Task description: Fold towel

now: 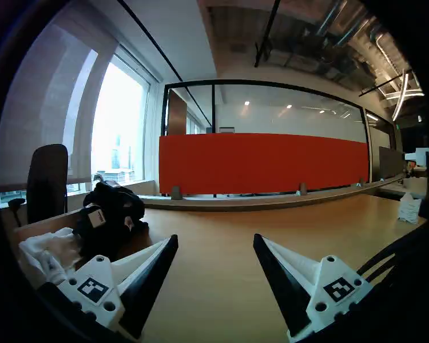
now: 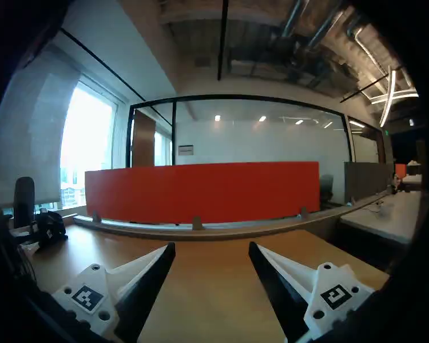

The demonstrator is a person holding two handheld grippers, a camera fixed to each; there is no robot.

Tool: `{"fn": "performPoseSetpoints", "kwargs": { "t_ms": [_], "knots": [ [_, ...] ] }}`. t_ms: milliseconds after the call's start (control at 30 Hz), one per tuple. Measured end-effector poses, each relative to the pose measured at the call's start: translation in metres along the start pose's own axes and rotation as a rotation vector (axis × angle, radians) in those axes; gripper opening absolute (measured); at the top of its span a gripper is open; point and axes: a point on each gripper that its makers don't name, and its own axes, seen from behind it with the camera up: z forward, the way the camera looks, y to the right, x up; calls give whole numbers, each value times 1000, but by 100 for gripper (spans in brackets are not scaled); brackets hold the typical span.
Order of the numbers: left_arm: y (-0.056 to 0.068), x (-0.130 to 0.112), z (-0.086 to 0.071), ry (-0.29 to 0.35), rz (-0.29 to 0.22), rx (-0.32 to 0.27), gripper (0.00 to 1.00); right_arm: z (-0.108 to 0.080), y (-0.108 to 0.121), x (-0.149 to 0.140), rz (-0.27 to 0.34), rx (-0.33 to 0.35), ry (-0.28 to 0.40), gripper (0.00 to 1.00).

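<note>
A white crumpled cloth [image 1: 47,252], likely the towel, lies at the table's far left in the left gripper view, partly cut off by the view's edge. My left gripper [image 1: 214,237] stands open just above the wooden table [image 1: 214,274], well right of the cloth, with nothing between its fingers. In the right gripper view my right gripper [image 2: 211,244] is also open and empty over the same wooden table [image 2: 214,286].
A black bundle with a white tag [image 1: 108,214] sits beside the white cloth and appears small at the left [image 2: 46,226]. A red partition [image 1: 263,163] runs along the table's far edge. A black chair [image 1: 46,180] stands left. A small white crumpled item [image 1: 409,207] lies far right.
</note>
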Motion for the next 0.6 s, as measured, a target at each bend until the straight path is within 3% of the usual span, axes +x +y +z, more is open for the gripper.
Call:
{"fn": "performPoseSetpoints", "kwargs": {
  "t_ms": [600],
  "knots": [
    [0,0,0,0,0,0,98,5,16,-54,35,-6,1,100]
  ]
}}
